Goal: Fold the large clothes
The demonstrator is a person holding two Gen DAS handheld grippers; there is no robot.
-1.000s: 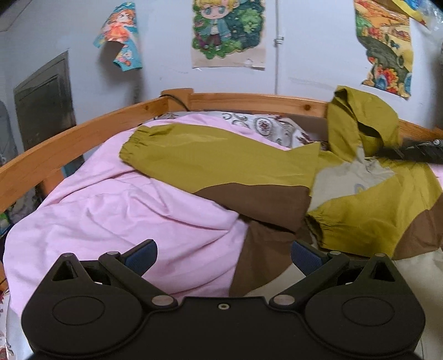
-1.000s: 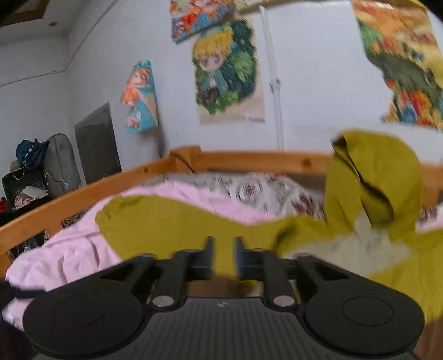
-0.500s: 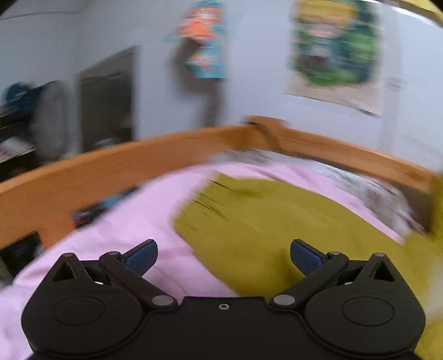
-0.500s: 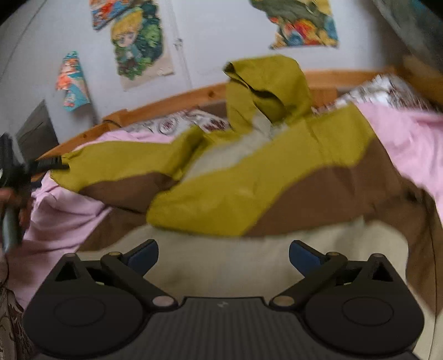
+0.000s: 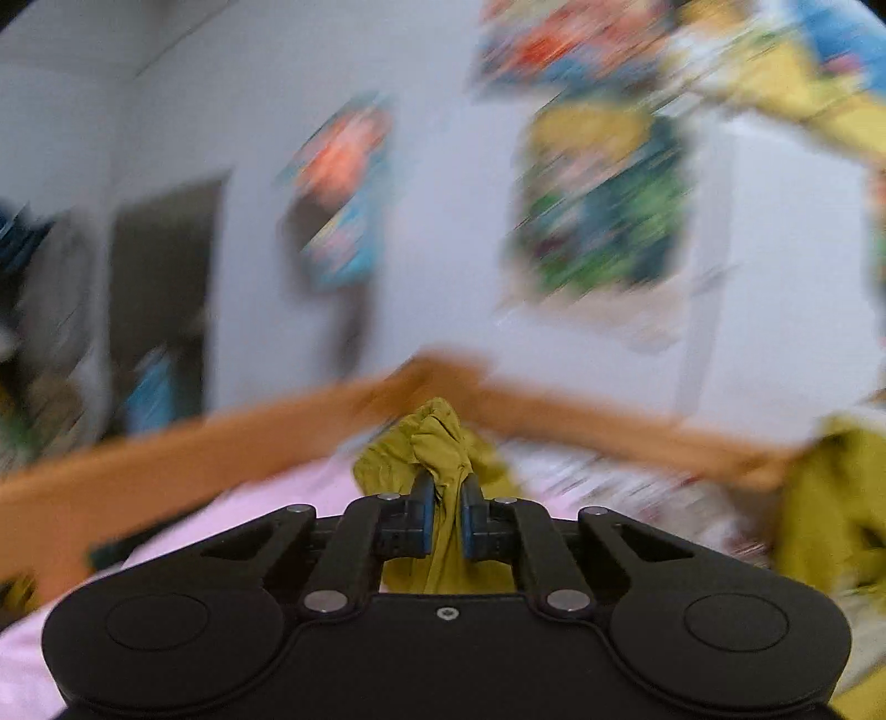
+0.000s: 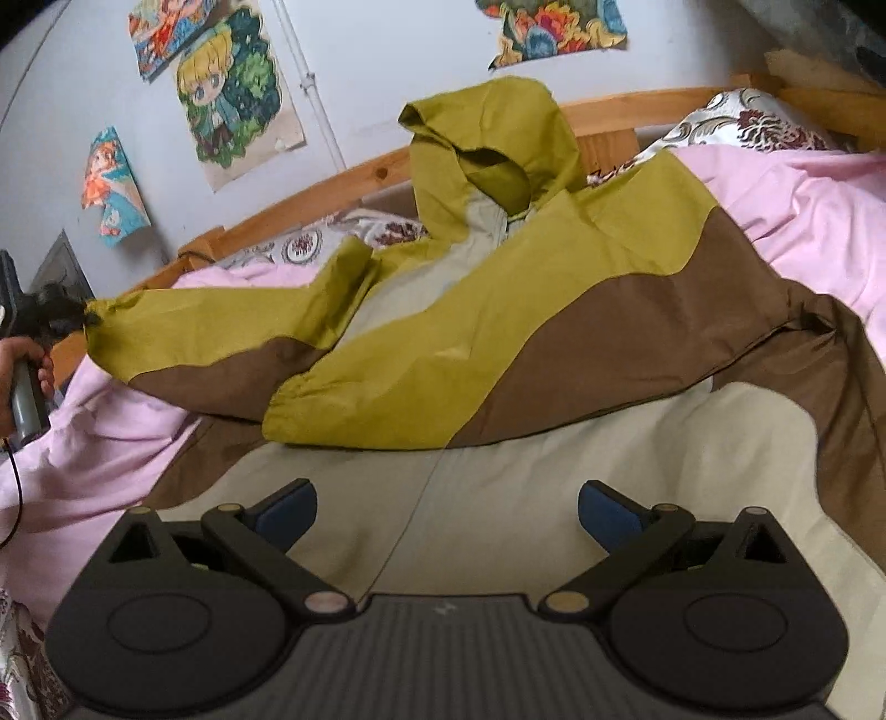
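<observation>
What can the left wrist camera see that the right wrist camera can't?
Only the left wrist view shows, close up, the left gripper shut on the olive sleeve cuff, bunched between its blue pads; the rest is blurred.

Only the right wrist view shows the whole jacket spread on the pink sheet, its hood raised, the other sleeve folded across the front, and the open right gripper above the beige hem.

Both show the wooden bed rail, wall posters and olive fabric.

Both wrist views face the postered wall (image 6: 360,44) across the bed (image 6: 803,183)
</observation>
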